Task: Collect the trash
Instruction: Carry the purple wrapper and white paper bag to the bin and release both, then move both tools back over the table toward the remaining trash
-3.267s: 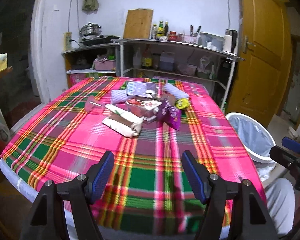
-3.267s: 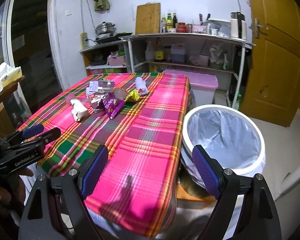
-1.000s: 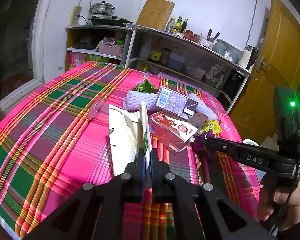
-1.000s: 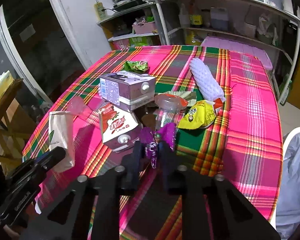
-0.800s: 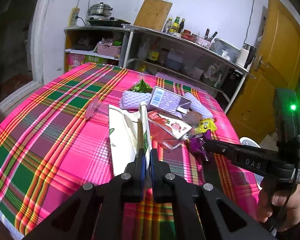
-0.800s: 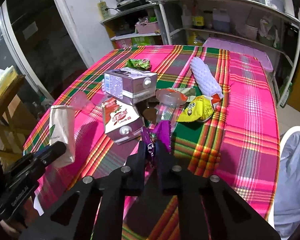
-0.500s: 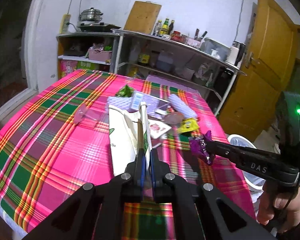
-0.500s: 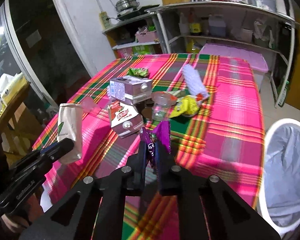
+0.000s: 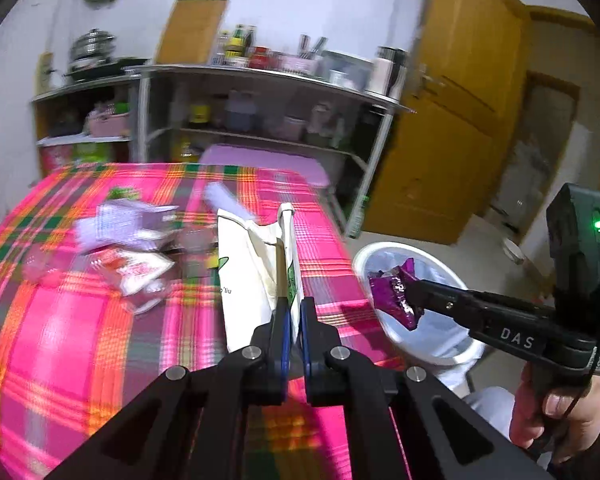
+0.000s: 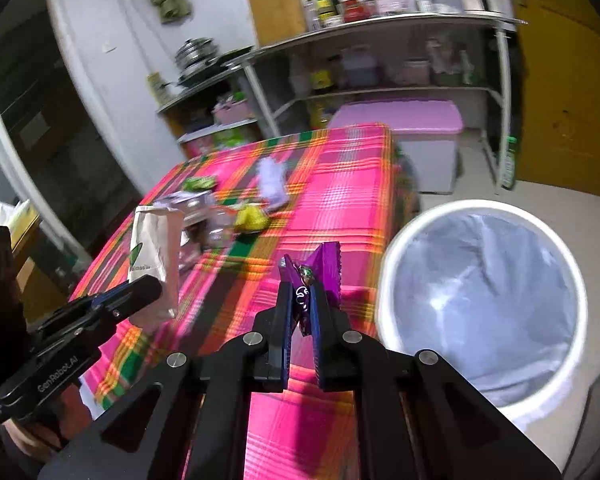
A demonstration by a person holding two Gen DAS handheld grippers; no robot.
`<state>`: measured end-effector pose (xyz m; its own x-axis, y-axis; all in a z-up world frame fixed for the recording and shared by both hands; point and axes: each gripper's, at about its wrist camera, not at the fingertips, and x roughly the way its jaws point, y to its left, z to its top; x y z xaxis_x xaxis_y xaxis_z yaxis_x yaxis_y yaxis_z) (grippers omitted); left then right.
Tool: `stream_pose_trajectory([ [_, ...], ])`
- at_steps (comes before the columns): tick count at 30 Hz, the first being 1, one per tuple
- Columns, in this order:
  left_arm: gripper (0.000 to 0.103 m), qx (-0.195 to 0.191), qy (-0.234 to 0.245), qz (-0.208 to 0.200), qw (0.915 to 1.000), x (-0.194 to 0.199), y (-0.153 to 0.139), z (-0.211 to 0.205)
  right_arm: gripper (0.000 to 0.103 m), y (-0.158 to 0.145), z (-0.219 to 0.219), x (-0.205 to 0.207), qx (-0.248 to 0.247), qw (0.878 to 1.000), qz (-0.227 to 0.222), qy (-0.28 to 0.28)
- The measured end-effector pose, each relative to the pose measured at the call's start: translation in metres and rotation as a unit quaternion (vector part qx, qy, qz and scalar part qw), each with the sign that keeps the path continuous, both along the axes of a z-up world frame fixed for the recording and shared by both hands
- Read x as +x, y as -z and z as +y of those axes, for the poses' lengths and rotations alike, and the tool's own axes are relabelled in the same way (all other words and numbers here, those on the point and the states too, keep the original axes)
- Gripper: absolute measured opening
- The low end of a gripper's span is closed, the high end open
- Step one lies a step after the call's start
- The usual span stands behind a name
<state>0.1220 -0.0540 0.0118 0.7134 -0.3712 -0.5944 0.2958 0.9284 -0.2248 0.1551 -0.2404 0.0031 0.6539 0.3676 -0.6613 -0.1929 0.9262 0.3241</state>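
My left gripper is shut on a white paper bag and holds it above the plaid table. The bag also shows in the right wrist view. My right gripper is shut on a purple snack wrapper, held over the table's right edge beside the white trash bin. In the left wrist view the wrapper hangs in front of the bin. More trash lies on the table: a purple carton, a red carton, a yellow wrapper.
The bin stands on the floor right of the table and is lined with a pale bag. Metal shelves with bottles and boxes stand behind. A pink-lidded box sits under them. A yellow door is at the right.
Both grippers have swung right toward the bin, carrying the paper bag and the purple wrapper. The wrapper has moved from over the table to the bin's side.
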Motion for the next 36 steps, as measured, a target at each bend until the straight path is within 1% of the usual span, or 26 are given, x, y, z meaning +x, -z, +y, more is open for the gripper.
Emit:
stream_pose_trajectory([
  [5, 0.005, -0.002, 0.054, 0.005, 0.9985, 0.012, 0.002, -0.049, 0.009, 0.010, -0.045, -0.004, 0.000, 0.999, 0.009, 0.045],
  [8, 0.005, 0.002, 0.081, 0.004, 0.9967, 0.017, 0.004, -0.073, 0.009, 0.017, -0.065, -0.005, 0.001, 0.998, 0.016, 0.065],
  [11, 0.005, 0.001, 0.105, 0.012, 0.9943, 0.027, 0.010, -0.098, 0.009, 0.024, -0.084, -0.002, 0.003, 0.996, 0.025, 0.082],
  [14, 0.005, 0.002, 0.122, 0.019, 0.9923, 0.039, 0.017, -0.119, 0.009, 0.032, -0.100, 0.001, 0.004, 0.995, 0.036, 0.098],
  [18, 0.006, -0.001, 0.141, 0.040, 0.9892, 0.057, 0.030, -0.139, 0.009, 0.042, -0.116, 0.004, 0.007, 0.993, 0.052, 0.109],
  [20, 0.006, 0.001, 0.145, 0.046, 0.9884, 0.067, 0.035, -0.146, 0.011, 0.049, -0.121, 0.005, 0.007, 0.992, 0.061, 0.112],
  [21, 0.006, -0.002, 0.147, 0.051, 0.9878, 0.069, 0.038, -0.150, 0.015, 0.051, -0.123, 0.005, 0.007, 0.992, 0.065, 0.111],
  [23, 0.006, -0.004, 0.150, 0.054, 0.9872, 0.071, 0.041, -0.153, 0.024, 0.054, -0.126, 0.005, 0.007, 0.991, 0.066, 0.113],
  [24, 0.007, -0.002, 0.149, 0.055, 0.9873, 0.073, 0.042, -0.154, 0.033, 0.055, -0.127, 0.005, 0.008, 0.991, 0.066, 0.113],
  [25, 0.008, -0.001, 0.149, 0.055, 0.9873, 0.074, 0.043, -0.155, 0.039, 0.055, -0.128, 0.005, 0.009, 0.991, 0.065, 0.114],
  [26, 0.009, -0.003, 0.150, 0.057, 0.9870, 0.074, 0.044, -0.155, 0.039, 0.054, -0.129, 0.005, 0.009, 0.991, 0.064, 0.115],
  [27, 0.013, -0.004, 0.151, 0.060, 0.9867, 0.074, 0.045, -0.155, 0.039, 0.053, -0.128, 0.005, 0.010, 0.991, 0.064, 0.116],
  [28, 0.021, -0.006, 0.151, 0.062, 0.9866, 0.075, 0.046, -0.154, 0.039, 0.053, -0.128, 0.005, 0.009, 0.991, 0.064, 0.116],
  [30, 0.028, -0.011, 0.150, 0.064, 0.9865, 0.075, 0.046, -0.152, 0.039, 0.051, -0.128, 0.003, 0.009, 0.991, 0.062, 0.117],
  [36, 0.029, -0.019, 0.137, 0.056, 0.9889, 0.071, 0.040, -0.140, 0.039, 0.041, -0.124, -0.003, 0.002, 0.992, 0.050, 0.117],
])
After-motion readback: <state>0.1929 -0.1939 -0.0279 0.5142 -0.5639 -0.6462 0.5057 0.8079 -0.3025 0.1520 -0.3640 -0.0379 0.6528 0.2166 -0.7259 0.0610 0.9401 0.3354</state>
